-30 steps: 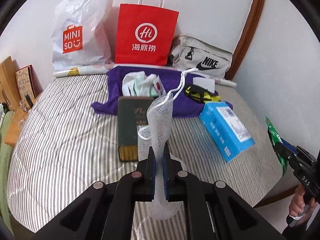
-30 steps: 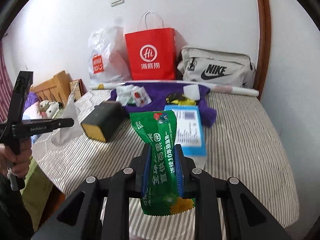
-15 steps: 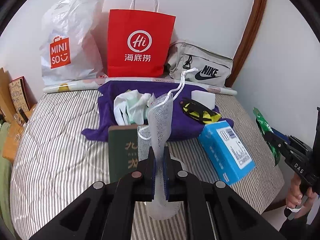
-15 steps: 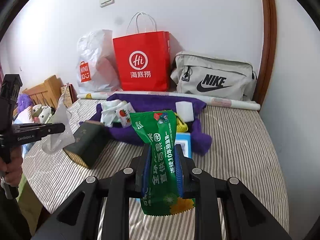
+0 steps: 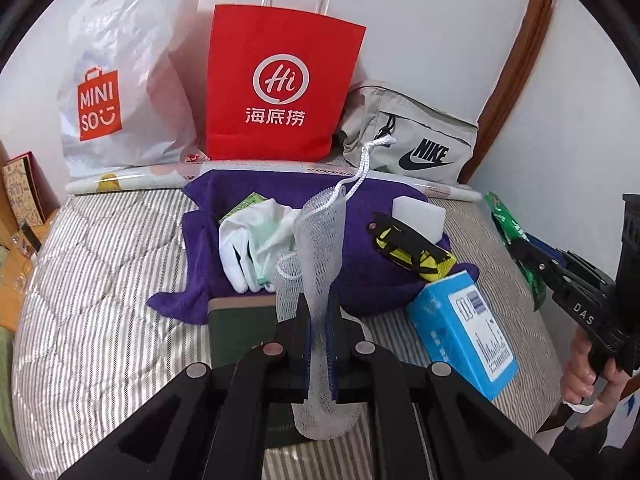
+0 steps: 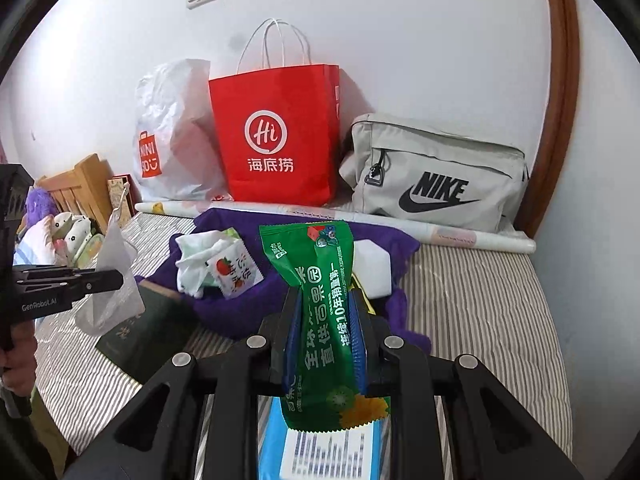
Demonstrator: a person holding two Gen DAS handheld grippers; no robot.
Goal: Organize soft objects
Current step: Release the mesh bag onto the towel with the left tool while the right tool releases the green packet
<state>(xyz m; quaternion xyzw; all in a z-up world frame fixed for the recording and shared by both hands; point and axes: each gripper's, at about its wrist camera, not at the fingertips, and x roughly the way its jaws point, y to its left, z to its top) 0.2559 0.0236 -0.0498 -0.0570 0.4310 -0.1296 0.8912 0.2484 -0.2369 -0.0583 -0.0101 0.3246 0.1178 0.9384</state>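
Left gripper [image 5: 319, 332] pinches the white mesh pouch [image 5: 320, 256]; right gripper [image 6: 326, 332] clamps the green snack packet [image 6: 320, 312], both held above the striped bed [image 5: 104, 280]. Advise lowering onto the purple cloth [image 5: 360, 276] (already crowded) before releasing.

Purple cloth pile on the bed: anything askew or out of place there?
Yes. The blue box lies skewed, one corner riding up on the rumpled purple cloth. The dark green book sits crooked, its end against the cloth. Both are rigid things among soft ones. Nothing looks spilled or damaged.
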